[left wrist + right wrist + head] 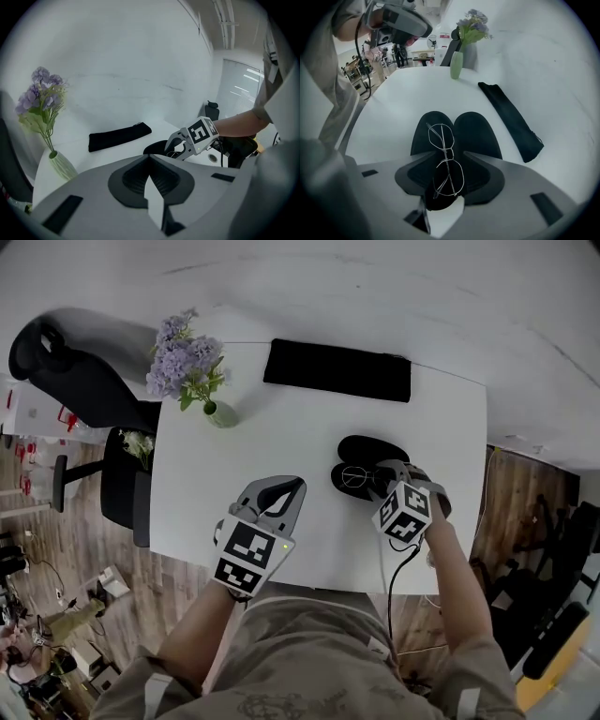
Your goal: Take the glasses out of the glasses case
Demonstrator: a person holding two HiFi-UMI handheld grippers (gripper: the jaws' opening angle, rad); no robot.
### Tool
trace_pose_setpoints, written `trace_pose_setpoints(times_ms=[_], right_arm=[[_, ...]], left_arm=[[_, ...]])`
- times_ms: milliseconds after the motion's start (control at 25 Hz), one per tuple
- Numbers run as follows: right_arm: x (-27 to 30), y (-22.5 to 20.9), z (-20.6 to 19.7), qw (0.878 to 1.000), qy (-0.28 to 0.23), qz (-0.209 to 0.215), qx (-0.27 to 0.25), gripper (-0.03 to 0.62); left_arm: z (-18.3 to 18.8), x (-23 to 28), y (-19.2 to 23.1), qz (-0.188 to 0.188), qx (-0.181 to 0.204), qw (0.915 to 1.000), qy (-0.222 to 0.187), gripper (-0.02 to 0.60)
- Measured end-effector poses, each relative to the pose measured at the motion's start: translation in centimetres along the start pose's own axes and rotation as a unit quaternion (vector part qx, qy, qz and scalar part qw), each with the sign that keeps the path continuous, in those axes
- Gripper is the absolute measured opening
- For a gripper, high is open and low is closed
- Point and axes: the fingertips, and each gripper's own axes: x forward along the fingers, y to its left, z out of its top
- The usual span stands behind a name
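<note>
Right gripper view: the glasses (pixel 445 159), a thin wire frame with the temples apparently folded, lie across the opened glasses case (pixel 477 132), whose two black halves sit side by side on the white desk (pixel 393 112). The long axis of the frame runs away from the camera, roughly in line with the claw's reach. The near lens sits between the jaws and the far lens over the left half of the case. The right claw (pixel 446 153) is spread wide, one jaw on either side of the near lens and neither pressing on it. The frame is judged light, springy and easily bent, and the lenses smooth and prone to scratching, so the bridge or the lens rim would be a sounder hold than a temple, taken with a light squeeze. Left gripper view: the left claw (pixel 150 157) has its tips together on nothing and hangs above the desk, well apart from the case. A black pouch (pixel 511 122) and a vase of flowers (pixel 456 64) stand farther off.
</note>
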Motion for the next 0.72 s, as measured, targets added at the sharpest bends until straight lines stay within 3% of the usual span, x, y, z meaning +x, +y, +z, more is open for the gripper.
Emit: trace_pose_setpoints(times_ms=[400,440,720], right_arm=[[0.9,0.5,0.0,1.0,-0.025,0.01,-0.002,0.17],[0.9,0.5,0.1,1.0,-0.027,0.007,0.002,0.145],[0.2,0.6,0.9,0.997,-0.032,-0.009,0.073,0.126]], left_arm=[[-1.9,-0.9,0.6,0.013,-0.011,0.9998,0.011,0.015],[-2.0,-1.0,0.5,0.013,-0.01,0.9998,0.011,0.015],[-1.8,-2.2,-0.1,0.01,0.004,0.9999,0.005,0.015]])
